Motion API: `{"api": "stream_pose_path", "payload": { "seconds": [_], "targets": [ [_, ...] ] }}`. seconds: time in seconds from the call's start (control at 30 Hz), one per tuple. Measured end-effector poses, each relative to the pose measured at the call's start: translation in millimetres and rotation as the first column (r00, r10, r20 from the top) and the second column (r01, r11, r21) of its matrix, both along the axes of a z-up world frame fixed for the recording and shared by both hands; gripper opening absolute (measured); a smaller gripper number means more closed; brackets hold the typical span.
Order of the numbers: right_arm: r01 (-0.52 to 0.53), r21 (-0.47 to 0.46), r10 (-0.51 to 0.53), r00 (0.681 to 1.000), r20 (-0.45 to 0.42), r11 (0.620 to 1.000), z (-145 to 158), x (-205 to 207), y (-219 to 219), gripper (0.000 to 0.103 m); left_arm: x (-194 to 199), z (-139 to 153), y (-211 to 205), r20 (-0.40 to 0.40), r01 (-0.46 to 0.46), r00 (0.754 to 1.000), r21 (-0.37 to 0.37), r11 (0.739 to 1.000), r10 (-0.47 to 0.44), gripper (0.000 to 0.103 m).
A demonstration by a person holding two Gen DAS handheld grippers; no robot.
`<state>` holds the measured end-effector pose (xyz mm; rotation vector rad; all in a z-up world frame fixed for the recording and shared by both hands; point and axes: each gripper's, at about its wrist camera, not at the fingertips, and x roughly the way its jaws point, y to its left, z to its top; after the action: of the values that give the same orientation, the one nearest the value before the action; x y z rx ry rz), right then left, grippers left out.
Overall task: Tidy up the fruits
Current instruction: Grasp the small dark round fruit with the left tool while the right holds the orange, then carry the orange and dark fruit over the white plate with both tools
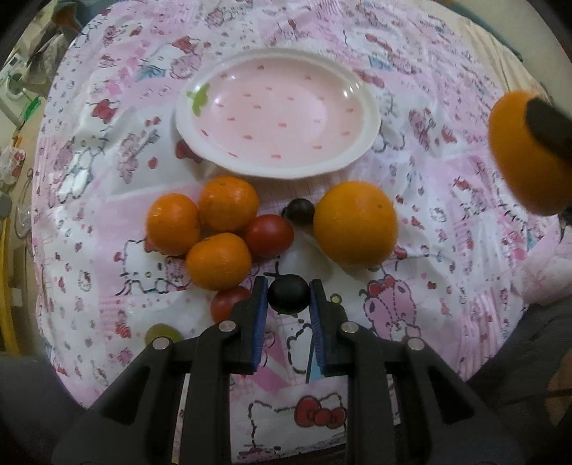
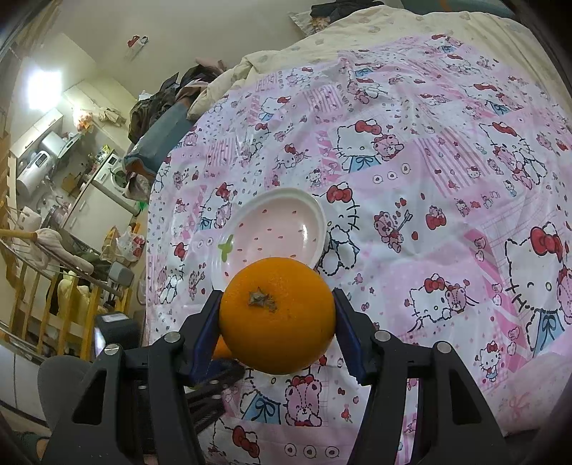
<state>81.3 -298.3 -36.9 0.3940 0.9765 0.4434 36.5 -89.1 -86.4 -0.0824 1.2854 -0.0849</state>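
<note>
My left gripper is shut on a dark grape, low over the pink cartoon cloth. Ahead of it lie three small oranges, a red tomato, a second dark grape and a large orange. Another tomato and a green grape sit left of the fingers. An empty pink plate lies beyond. My right gripper is shut on a big orange, held above the cloth near the plate; it shows at right in the left wrist view.
The cloth covers a bed with a cream quilt behind. Clothes, a washing machine and wooden racks stand off the left edge.
</note>
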Motion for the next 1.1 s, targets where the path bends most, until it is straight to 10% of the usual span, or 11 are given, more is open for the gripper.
{"api": "stream_pose_path", "payload": {
  "seconds": [1.1],
  "targets": [
    [-0.003, -0.008, 0.004, 0.999, 0.042, 1.000, 16, 45, 2, 0.061, 63, 66, 50, 0.189, -0.027, 0.982, 0.020, 0.999, 0.023, 0.019]
  ]
}}
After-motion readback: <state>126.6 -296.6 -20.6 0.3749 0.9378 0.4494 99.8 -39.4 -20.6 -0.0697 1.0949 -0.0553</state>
